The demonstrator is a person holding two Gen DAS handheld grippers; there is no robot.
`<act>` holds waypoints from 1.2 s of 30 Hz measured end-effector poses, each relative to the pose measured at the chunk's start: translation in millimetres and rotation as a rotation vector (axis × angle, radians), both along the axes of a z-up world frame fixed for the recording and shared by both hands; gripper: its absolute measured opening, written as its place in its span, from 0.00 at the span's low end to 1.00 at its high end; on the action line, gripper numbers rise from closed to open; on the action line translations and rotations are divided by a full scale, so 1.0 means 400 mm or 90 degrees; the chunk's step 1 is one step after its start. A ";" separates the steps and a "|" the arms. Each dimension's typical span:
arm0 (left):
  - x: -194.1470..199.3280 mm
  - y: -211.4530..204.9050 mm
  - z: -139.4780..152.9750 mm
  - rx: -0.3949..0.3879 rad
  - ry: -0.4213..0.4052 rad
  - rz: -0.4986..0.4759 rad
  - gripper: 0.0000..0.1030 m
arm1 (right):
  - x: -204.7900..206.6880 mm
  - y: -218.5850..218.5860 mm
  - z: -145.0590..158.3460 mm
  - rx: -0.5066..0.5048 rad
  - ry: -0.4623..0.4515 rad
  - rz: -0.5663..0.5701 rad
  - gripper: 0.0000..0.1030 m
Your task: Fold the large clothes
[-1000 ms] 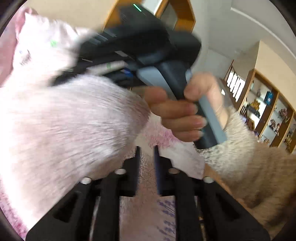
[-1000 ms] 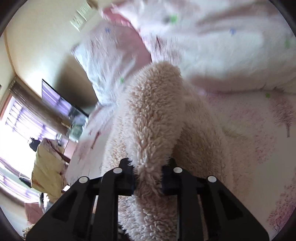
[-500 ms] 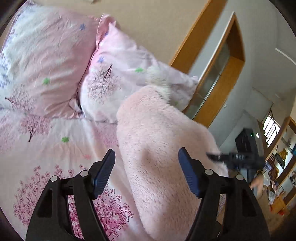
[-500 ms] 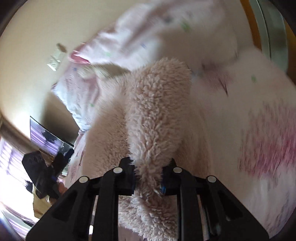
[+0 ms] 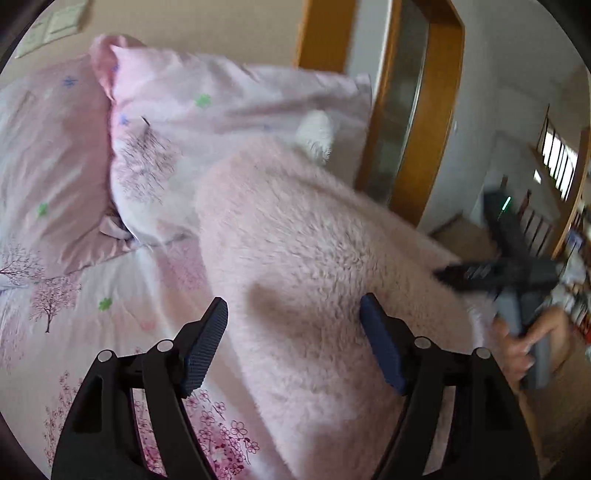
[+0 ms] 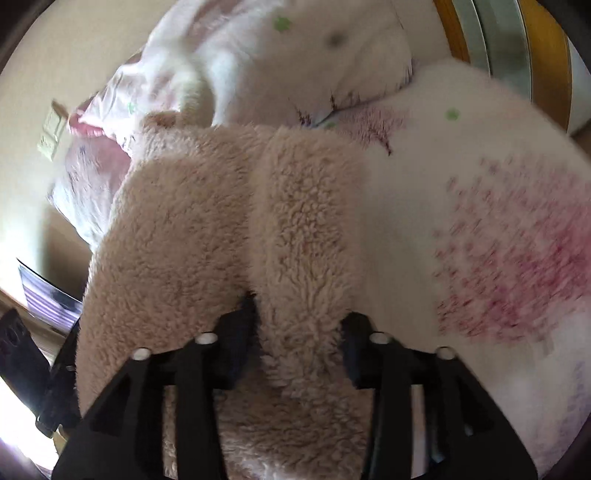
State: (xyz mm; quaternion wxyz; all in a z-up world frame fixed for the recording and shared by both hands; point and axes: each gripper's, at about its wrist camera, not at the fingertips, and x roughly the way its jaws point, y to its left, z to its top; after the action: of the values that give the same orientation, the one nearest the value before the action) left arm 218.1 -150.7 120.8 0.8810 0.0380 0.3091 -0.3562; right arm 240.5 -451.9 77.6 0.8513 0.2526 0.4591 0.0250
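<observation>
Fleece garment [image 5: 314, 266]: large, thick, long-pile; reads pale pink in the left wrist view and beige-pink with curly loops in the right wrist view [image 6: 207, 236]. It lies heaped on the bed [image 5: 122, 295], its far end reaching the pillow [image 5: 229, 110], where a white fluffy tuft [image 5: 316, 136] stands up from it.

Left gripper [image 5: 293, 347]: spread wide, blue-padded fingers [image 5: 205, 347] either side of the garment's near slope; whether the pads touch the pile cannot be told.

Right gripper [image 6: 299, 343]: pinching a thick rolled fold of the garment, which rises from between the fingers toward the pillow [image 6: 295, 55]. The same gripper shows blurred in the left wrist view [image 5: 517, 273], at the garment's right edge, with the right hand [image 5: 524, 343] on its handle.

Bed: pink sheet printed with cherry-blossom trees. Bare sheet lies left of the garment in the left wrist view and right of it in the right wrist view [image 6: 480, 221].

Pillows: two, same print, at the head of the bed against a beige wall [image 5: 207, 26].

Wooden door frame [image 5: 417, 147]: just beyond the pillow, on the garment's right side; the bed edge falls away there.

Shelving [image 5: 561, 166]: well apart, behind the right gripper, blurred.
</observation>
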 end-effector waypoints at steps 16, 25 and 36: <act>0.030 0.049 0.043 -0.061 0.010 0.007 0.72 | 0.127 0.050 -0.069 -0.028 0.026 0.037 0.36; 0.232 -0.116 0.130 -0.010 0.040 -0.023 0.72 | 0.107 0.078 -0.054 -0.079 -0.026 0.034 0.39; 0.324 -0.216 -0.052 0.183 0.139 0.021 0.72 | 0.102 0.045 -0.052 -0.044 -0.031 0.040 0.40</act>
State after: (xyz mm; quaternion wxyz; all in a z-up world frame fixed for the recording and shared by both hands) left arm 347.6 -237.1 100.0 0.8334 0.1193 0.4514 -0.2958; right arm 281.2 -433.8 56.9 0.8691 0.2077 0.4469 0.0418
